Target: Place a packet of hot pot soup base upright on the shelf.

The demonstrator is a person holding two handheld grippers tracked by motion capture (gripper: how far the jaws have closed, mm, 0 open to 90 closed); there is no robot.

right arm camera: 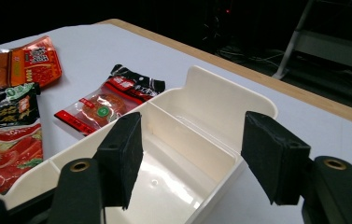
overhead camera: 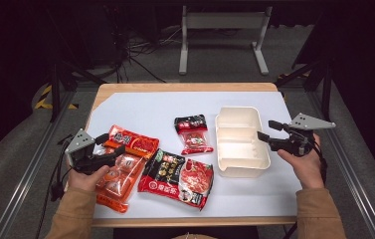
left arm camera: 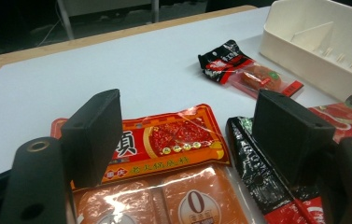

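An orange sauce packet (overhead camera: pixel 125 167) lies flat at the table's front left. My left gripper (overhead camera: pixel 111 147) hovers just over its upper half, jaws open; in the left gripper view the same orange packet (left arm camera: pixel 173 144) lies under the gap of my left gripper (left arm camera: pixel 187 121), with no pad pressing on it. A cream two-compartment bin (overhead camera: pixel 242 159) stands at the right, empty. My right gripper (overhead camera: pixel 268 130) is at the bin's right wall, open. In the right gripper view the bin (right arm camera: pixel 211 105) sits just ahead of the jaws of my right gripper (right arm camera: pixel 192 140), not touching them.
A large black-and-red packet (overhead camera: pixel 177 177) lies at the front centre, beside the orange one. A small black-and-red packet (overhead camera: pixel 193 133) lies left of the bin. The white mat (overhead camera: pixel 150 107) covers the wooden table. A metal stand (overhead camera: pixel 222 22) is on the floor beyond.
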